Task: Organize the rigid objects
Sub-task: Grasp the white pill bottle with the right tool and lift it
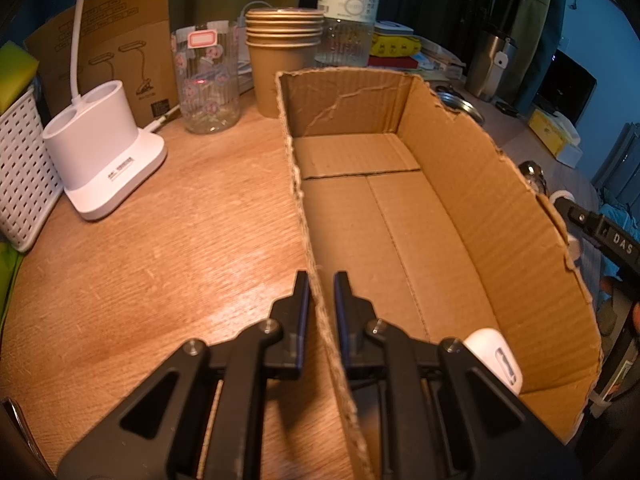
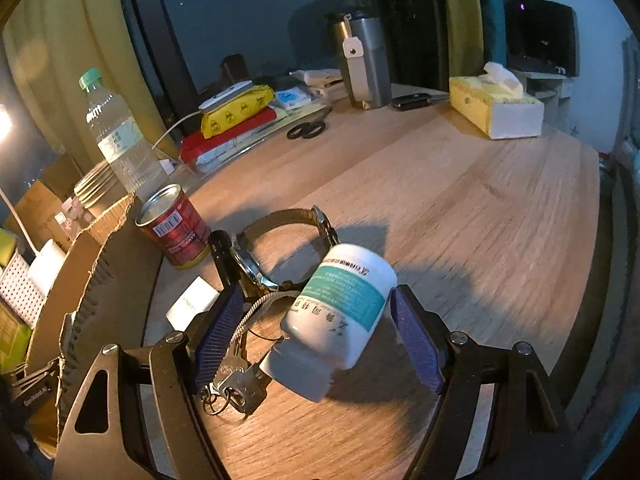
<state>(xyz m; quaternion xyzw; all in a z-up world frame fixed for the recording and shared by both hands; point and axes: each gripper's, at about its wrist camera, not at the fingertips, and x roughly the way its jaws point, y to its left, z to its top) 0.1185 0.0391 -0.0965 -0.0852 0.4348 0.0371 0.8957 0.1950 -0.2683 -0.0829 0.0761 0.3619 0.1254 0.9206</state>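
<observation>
My left gripper (image 1: pixel 321 285) is shut on the left wall of an open cardboard box (image 1: pixel 360 208), one finger inside and one outside. A white case (image 1: pixel 496 360) lies in the box's near corner. My right gripper (image 2: pixel 316 312) is open around a white pill bottle (image 2: pixel 340 312) with a teal label, lying tilted on the desk; neither pad touches it. Beside the bottle lie a wristwatch (image 2: pixel 280 248), a bunch of keys (image 2: pixel 236 380), a small black bottle (image 2: pixel 222 252), a white card (image 2: pixel 192 308) and a red can (image 2: pixel 174 228). The box wall (image 2: pixel 92 280) shows at the left.
Left of the box stand a white lamp base (image 1: pixel 104 152), a white basket (image 1: pixel 20 176), a glass (image 1: pixel 206 80), stacked paper cups (image 1: pixel 282 60) and a water bottle (image 1: pixel 348 12). Further right are books (image 2: pixel 236 124), scissors (image 2: pixel 306 130), a steel tumbler (image 2: pixel 364 60) and a tissue box (image 2: pixel 496 108).
</observation>
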